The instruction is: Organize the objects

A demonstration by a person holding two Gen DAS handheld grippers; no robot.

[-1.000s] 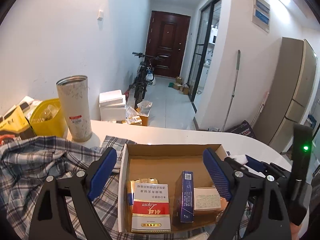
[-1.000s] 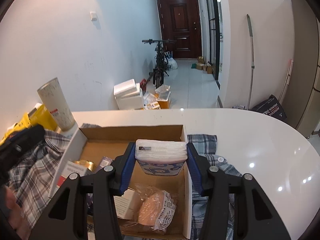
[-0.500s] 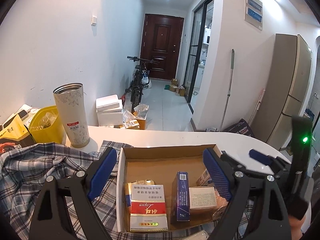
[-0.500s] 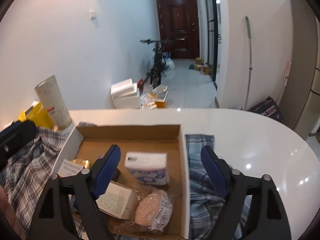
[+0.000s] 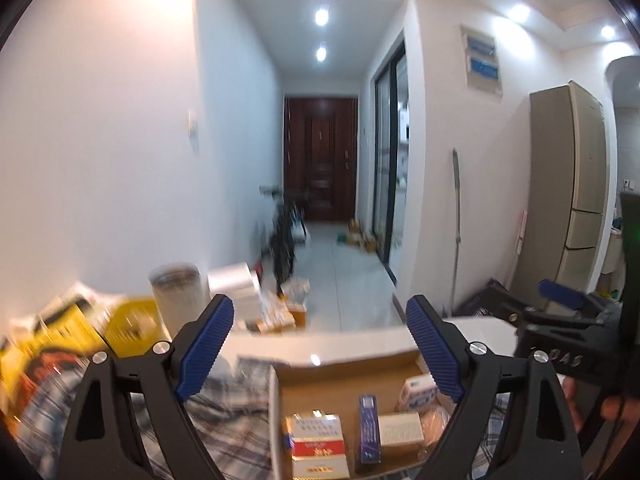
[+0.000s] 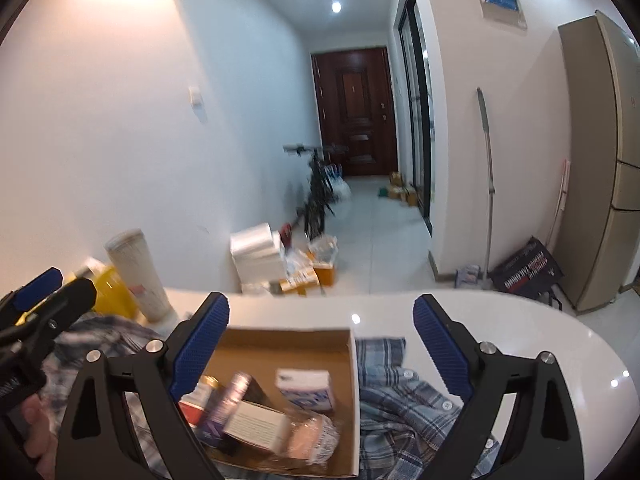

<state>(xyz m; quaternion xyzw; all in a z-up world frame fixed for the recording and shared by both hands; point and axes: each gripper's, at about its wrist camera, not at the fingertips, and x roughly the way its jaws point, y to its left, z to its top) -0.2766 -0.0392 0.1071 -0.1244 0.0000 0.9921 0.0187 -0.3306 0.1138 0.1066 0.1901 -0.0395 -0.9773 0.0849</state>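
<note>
An open cardboard box [image 6: 280, 344] lies on a plaid shirt [image 6: 404, 400] on the white table [image 6: 500, 320]. Inside lie a blue-and-white tissue pack [image 6: 306, 388], a white carton [image 6: 256, 424] and a wrapped bun [image 6: 312, 436]. The left wrist view also shows a red-and-white pack [image 5: 318, 452] and a dark blue pack [image 5: 368, 428] in the box [image 5: 344, 364]. My right gripper [image 6: 321, 302] hangs above the box, its jaws opening, nothing between them. My left gripper [image 5: 319, 304] is open and empty above the box's left side.
A tall speckled tumbler [image 6: 138, 276] and a yellow bag [image 5: 120, 324] stand at the table's left, near the wall. A hand [image 6: 36, 420] holds the left gripper. Beyond the table are a hallway with a bicycle [image 6: 316, 196], foam boxes and a fridge.
The right gripper opened and let go of the tissue pack, which now lies in the box. Both grippers rose and drew back from the box; the left stayed open.
</note>
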